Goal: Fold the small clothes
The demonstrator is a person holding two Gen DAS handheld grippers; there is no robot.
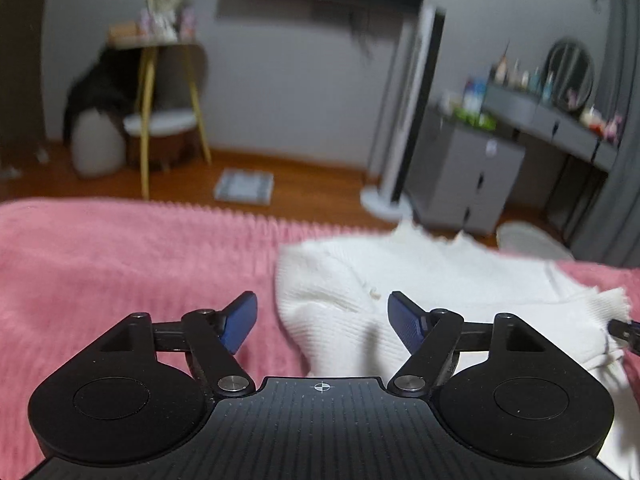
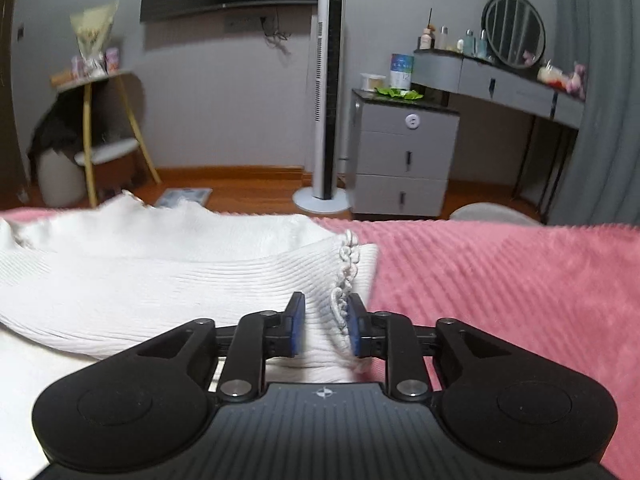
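Left gripper: held low and level over the pink blanket, fingers pointing toward 12 o'clock across the bed; blue pads spread wide with nothing between them. The white knit garment lies on the blanket from 12 to 3 o'clock of this gripper, its left edge just ahead of the gap between the fingers.

Right gripper: also low and level, fingers toward 12 o'clock; the two blue pads are drawn close together on either side of the garment's scalloped right hem, which passes between them. Fabric fills the gap; whether both pads press it firmly cannot be told with certainty, though they appear closed on it. The garment spreads from 9 to 12 o'clock; bare blanket occupies 1 to 3 o'clock.

Differences between views: the left wrist view is motion-blurred and shows the garment's left edge, plus a dark tip of the other gripper at 3 o'clock touching the cloth. The right wrist view is sharp, showing the rib texture, the tower fan, the grey drawer unit and the round mirror beyond the bed.
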